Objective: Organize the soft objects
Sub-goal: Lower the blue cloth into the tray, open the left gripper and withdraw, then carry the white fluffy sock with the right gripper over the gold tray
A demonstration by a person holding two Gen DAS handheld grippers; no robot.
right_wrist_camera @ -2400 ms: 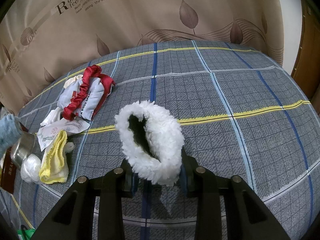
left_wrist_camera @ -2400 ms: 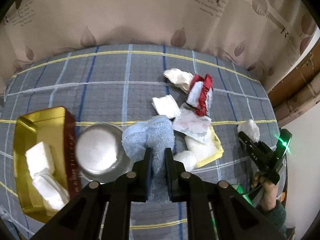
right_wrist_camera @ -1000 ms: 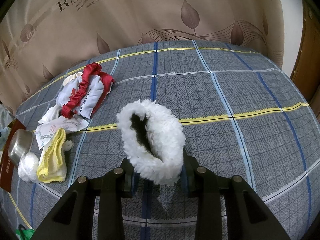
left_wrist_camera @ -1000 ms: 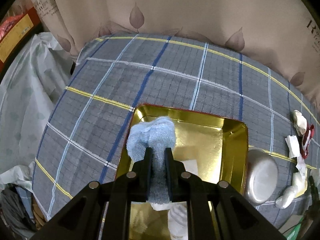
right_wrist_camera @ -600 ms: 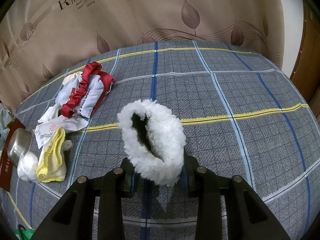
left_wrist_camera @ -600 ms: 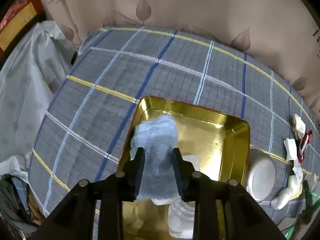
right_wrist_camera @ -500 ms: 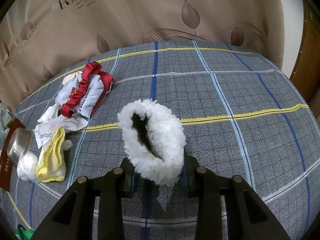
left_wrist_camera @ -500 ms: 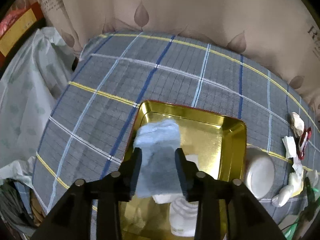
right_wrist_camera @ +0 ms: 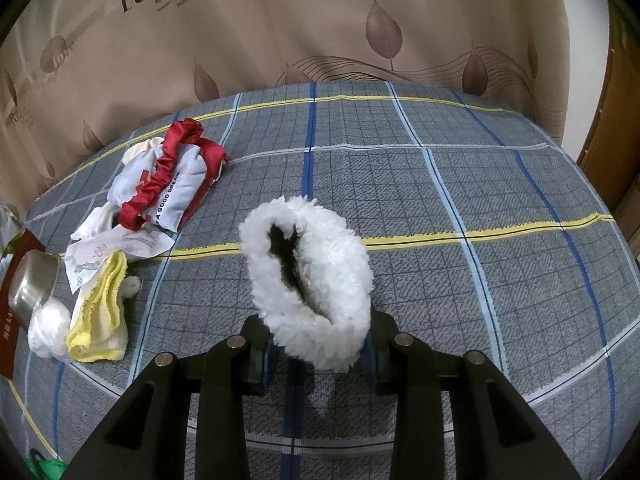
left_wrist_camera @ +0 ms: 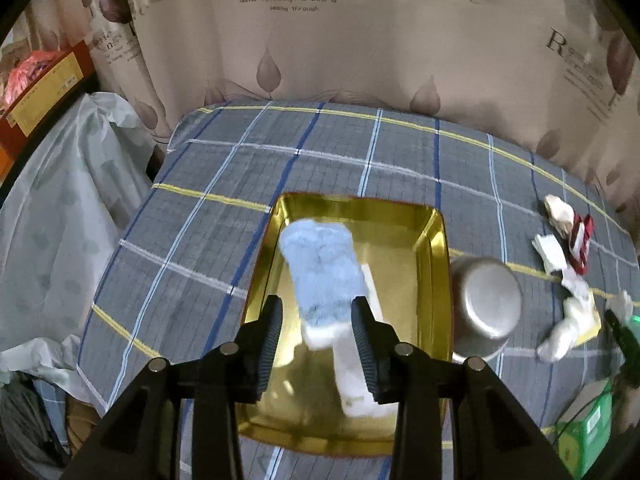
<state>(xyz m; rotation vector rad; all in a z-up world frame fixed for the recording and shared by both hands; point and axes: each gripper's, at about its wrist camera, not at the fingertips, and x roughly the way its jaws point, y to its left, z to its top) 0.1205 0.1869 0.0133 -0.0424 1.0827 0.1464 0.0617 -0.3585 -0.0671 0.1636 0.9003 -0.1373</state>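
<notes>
The light blue fluffy cloth (left_wrist_camera: 324, 272) lay in the gold tray (left_wrist_camera: 434, 240), stretched from near the tray's far left corner back toward the camera, its near end resting on white folded pieces (left_wrist_camera: 356, 372) already in the tray. The left claw (left_wrist_camera: 316, 334) stood above it with its jaws spread wide, one ribbed pad on either side of the cloth's near end; whether the right pad touched the cloth could not be told through the motion blur. The tray sat on a grey plaid bedspread (left_wrist_camera: 200, 224) with blue, white and yellow lines. Just beside the tray's right rim stood an upturned steel bowl (left_wrist_camera: 486, 304).

The right claw (right_wrist_camera: 318, 348) was closed on a white fleecy ring-shaped piece (right_wrist_camera: 308, 276), held upright above the bedspread (right_wrist_camera: 460, 200) with its dark hollow facing the camera. Well to its left lay a loose heap: a white pouch with a red ruffled band (right_wrist_camera: 168, 188), a printed white cloth (right_wrist_camera: 116, 248) just in front of it, a folded yellow cloth (right_wrist_camera: 100, 312) partly under that, and a white bundle (right_wrist_camera: 48, 328) touching the yellow cloth. The steel bowl (right_wrist_camera: 34, 284) showed at the left edge of this view, beside the bundle. A beige curtain with leaf prints and lettering (right_wrist_camera: 280, 28) hung behind the bed.
</notes>
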